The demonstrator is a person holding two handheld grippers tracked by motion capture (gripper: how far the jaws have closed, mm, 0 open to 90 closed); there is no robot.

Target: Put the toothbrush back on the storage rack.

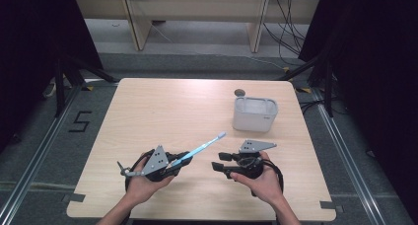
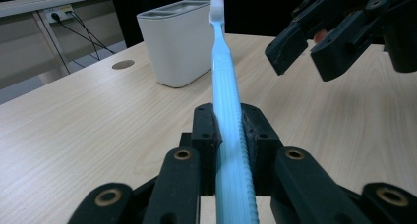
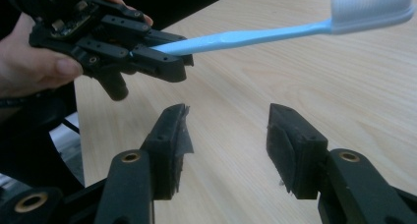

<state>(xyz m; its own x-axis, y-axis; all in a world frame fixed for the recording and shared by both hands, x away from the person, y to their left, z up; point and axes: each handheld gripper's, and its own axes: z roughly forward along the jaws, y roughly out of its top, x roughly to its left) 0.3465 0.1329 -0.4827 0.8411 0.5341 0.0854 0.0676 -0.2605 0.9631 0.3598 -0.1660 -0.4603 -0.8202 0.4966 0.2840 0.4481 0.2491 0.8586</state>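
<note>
A light blue toothbrush (image 1: 204,147) with white bristles points up and to the right toward a white holder (image 1: 255,114). My left gripper (image 1: 180,161) is shut on its handle, which sits pinched between the jaws (image 2: 223,86) in the left gripper view, with the holder (image 2: 179,42) beyond it. My right gripper (image 1: 217,162) hovers just right of the brush, low over the table, open and empty. Seen from the right gripper view, its jaws stand wide apart (image 3: 228,130) beneath the toothbrush (image 3: 265,37), and the left gripper (image 3: 179,62) is at upper left.
The wooden table (image 1: 162,111) has a round cable hole (image 1: 240,92) just behind the holder. Black stands and cables lie on the floor around the table. Pale wooden furniture stands beyond the far edge.
</note>
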